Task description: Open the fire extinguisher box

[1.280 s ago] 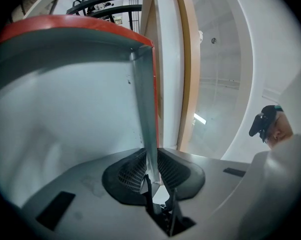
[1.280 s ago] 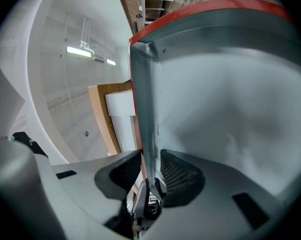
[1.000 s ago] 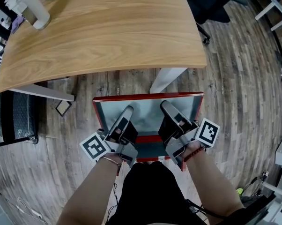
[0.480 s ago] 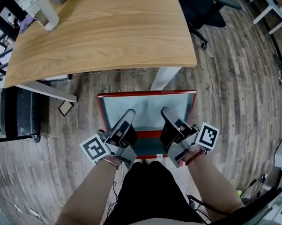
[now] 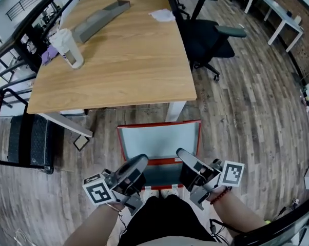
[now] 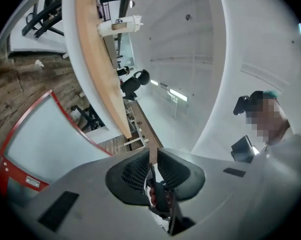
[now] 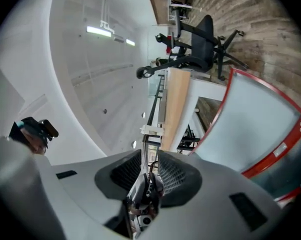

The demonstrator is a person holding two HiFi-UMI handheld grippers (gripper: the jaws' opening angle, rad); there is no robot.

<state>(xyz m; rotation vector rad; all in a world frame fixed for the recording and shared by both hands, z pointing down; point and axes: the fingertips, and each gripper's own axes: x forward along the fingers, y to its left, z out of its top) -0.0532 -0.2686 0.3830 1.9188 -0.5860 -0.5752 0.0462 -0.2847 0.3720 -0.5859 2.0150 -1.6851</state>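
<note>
Wood floor (image 5: 247, 111) | fire extinguisher box (image 5: 159, 140) open | left tool (image 5: 137, 163), right tool (image 5: 184, 155) empty

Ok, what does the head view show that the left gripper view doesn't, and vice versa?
Head view only: the left gripper and right gripper from above, and the grey tray. Left gripper view only: its jaws a slit apart, nothing between them, and the person's head. Both: the red-framed box, the wooden table, the white cup.

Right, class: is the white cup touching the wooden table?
Touching. The head view shows the white cup standing upright on the wooden table, with its base resting directly on the tabletop.
</note>
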